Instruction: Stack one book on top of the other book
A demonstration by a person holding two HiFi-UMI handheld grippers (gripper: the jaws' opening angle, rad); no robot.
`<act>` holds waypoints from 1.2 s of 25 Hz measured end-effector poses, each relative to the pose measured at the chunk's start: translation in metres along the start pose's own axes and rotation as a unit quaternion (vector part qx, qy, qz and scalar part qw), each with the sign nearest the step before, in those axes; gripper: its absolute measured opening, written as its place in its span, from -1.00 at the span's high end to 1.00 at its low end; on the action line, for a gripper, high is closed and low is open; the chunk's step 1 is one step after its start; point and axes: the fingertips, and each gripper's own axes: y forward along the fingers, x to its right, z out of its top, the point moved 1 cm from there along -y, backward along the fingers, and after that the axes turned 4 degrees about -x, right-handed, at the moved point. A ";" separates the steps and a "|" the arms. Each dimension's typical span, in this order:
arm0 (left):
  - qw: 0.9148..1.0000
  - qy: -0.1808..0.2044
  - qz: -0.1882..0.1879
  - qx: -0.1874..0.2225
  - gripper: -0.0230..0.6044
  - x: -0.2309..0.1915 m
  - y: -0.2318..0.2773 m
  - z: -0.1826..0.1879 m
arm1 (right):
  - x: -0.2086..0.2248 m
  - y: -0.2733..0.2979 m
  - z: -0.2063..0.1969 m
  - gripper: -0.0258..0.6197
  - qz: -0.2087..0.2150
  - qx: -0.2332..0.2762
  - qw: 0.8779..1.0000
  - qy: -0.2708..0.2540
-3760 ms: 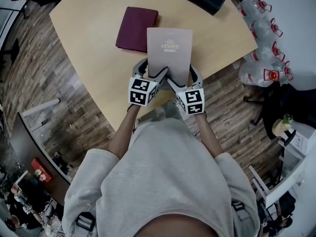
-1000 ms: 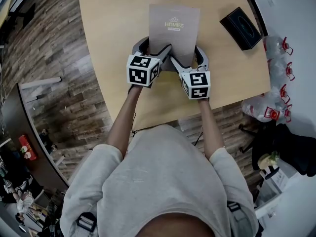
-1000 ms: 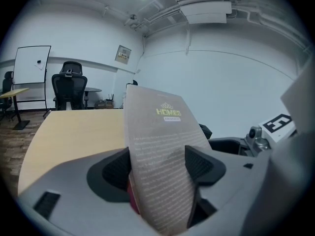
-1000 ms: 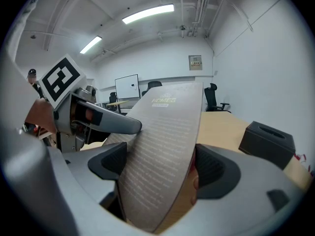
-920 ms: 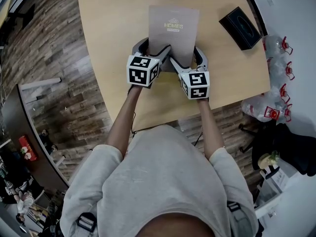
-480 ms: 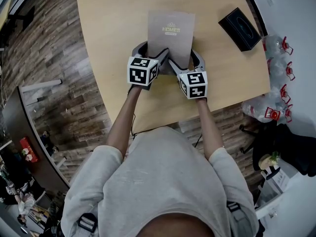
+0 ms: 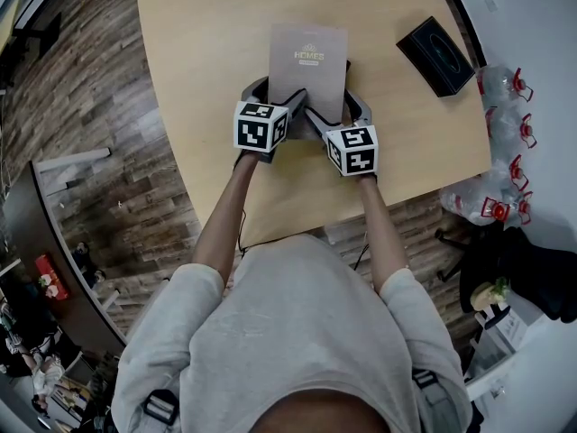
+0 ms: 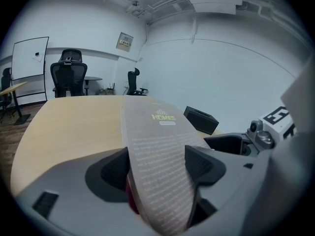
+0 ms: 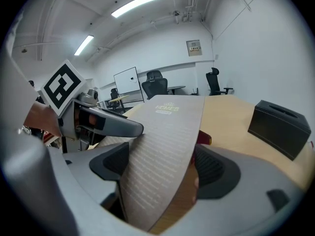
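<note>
- Left gripper (image 8: 157, 163) and right gripper (image 9: 162, 163): jaws clamped on the grey book (image 7: 306, 61) at its near edge, over the maroon book (image 9: 204, 137).
- Risk: with only these 2 near-edge grips, its far end may droop and land skewed.

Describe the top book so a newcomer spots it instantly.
Over the light wooden table, the left hand-held gripper and right hand-held gripper hold a taupe book. Its cover reads HOMES, unlike the maroon book beneath it and the black tissue box nearby.
</note>
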 end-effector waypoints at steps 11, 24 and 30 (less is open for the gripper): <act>1.000 -0.013 -0.008 -0.026 -0.20 -0.011 0.017 -0.007 | 0.009 0.012 -0.001 -0.33 -0.006 -0.009 1.000 0.012; 0.999 -0.034 -0.019 -0.023 -0.26 -0.016 0.019 -0.010 | 0.009 0.014 -0.002 -0.33 0.000 -0.016 1.000 0.019; 0.999 -0.034 -0.021 -0.024 -0.26 -0.015 0.017 -0.009 | 0.011 0.012 -0.001 -0.33 -0.004 -0.018 1.000 0.022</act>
